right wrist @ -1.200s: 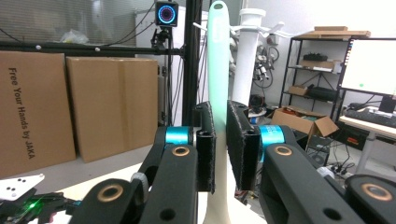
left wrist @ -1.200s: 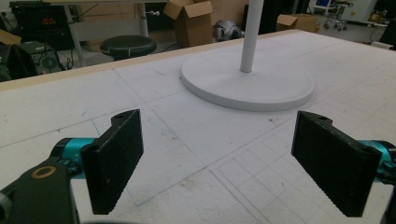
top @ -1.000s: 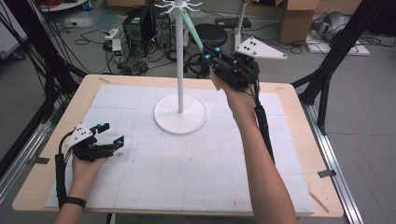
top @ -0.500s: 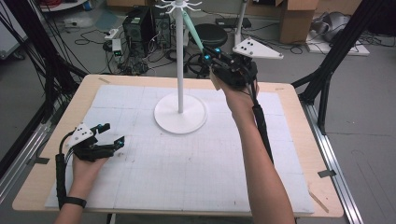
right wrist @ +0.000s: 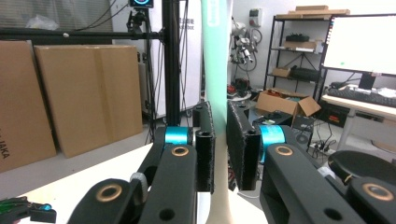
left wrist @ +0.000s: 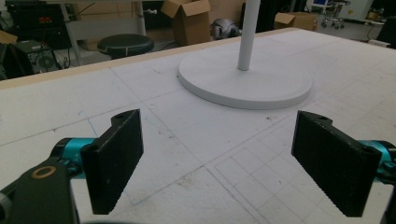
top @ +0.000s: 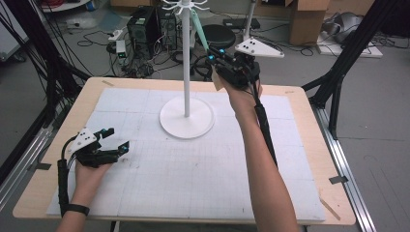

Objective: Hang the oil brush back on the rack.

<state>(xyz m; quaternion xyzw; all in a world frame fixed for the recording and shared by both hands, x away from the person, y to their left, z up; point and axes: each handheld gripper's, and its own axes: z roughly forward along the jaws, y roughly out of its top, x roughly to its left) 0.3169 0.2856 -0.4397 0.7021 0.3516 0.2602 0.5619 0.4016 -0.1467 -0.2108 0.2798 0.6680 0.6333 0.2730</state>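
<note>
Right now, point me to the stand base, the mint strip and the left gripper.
stand base point(top: 186, 126): high view, bare front of the disc.
mint strip point(right wrist: 216, 60): right gripper view, above the jaws.
left gripper point(top: 115, 140): high view, between the tips.

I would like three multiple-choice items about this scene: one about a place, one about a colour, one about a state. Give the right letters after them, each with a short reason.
1. Where does the white stand sit?
A. on the floor
B. on the white mat, toward the far side of the table
C. on the black stool

2. What colour is the long thing between the right tool's jaws?
A. mint green
B. red
C. black

3. How are the left tool's jaws?
A. shut on the stand
B. shut on nothing
C. wide open, nothing between them

Answers:
1 B, the high view shows its round base on the mat.
2 A, the right gripper view shows a pale green bar.
3 C, the left gripper view shows bare mat between its pads.
</note>
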